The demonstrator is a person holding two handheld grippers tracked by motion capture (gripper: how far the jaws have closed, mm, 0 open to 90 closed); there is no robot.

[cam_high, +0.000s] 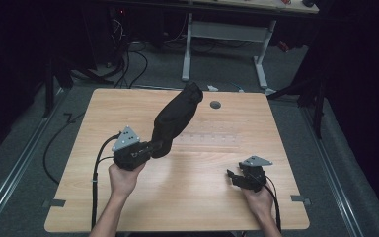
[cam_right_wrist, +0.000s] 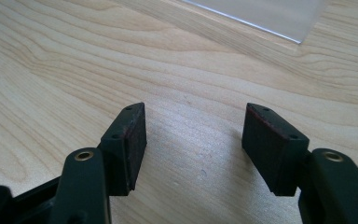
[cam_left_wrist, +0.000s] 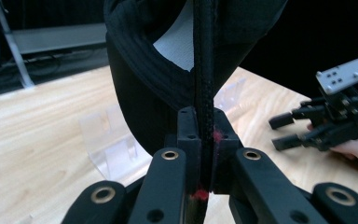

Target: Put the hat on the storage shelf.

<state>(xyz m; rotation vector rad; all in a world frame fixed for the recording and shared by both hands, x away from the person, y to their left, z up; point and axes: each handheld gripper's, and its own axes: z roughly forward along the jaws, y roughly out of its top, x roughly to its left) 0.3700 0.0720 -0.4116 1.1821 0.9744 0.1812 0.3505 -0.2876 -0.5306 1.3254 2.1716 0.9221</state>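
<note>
A black cap (cam_high: 175, 121) hangs above the middle of the wooden table (cam_high: 128, 207), held up at a slant toward the far side. My left gripper (cam_high: 155, 146) is shut on its edge; in the left gripper view the black stitched rim (cam_left_wrist: 204, 70) runs straight up from between the closed jaws (cam_left_wrist: 202, 126), with a white lining patch behind it. My right gripper (cam_high: 232, 175) rests low at the front right of the table, open, with bare wood between its pads (cam_right_wrist: 193, 135). It also shows off to the side (cam_left_wrist: 289, 130) in the left gripper view.
A clear plastic stand (cam_left_wrist: 109, 140) sits on the table under and behind the cap; its edge (cam_right_wrist: 261, 14) lies ahead of the right gripper. A round cable hole (cam_high: 215, 104) is near the far edge. A white desk frame (cam_high: 224, 32) and cables stand beyond.
</note>
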